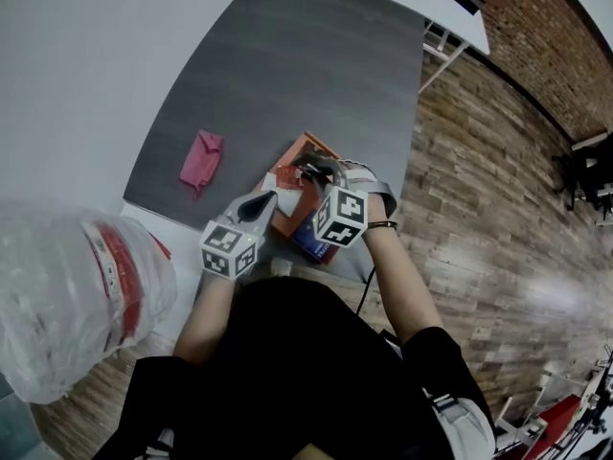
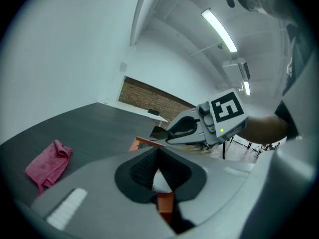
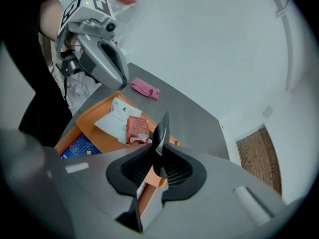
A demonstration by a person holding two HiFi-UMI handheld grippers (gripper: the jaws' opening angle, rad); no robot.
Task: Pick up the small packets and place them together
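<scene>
1. While I look along the right gripper (image 3: 160,156), its fingers are clamped on a thin dark packet (image 3: 162,131). The packet stands edge-on between the pads, with a white label showing on its side.
2. Below and to the left of those fingers, an orange tray (image 3: 87,111) sits on the dark grey surface (image 3: 189,113).
3. Inside the tray, a red packet (image 3: 137,129) lies just left of the right fingertips, partly on a white sheet (image 3: 110,119). A blue packet (image 3: 79,146) lies further left of the fingers, in a corner of the tray.
4. My left gripper (image 2: 158,151) has its fingers together at the tips with nothing between them. The tray's orange shows beneath them, and the right gripper is just beside them.
5. Well beyond the left fingers and off to their left, a pink cloth (image 2: 47,164) lies crumpled on the surface, apart from the tray.
</scene>
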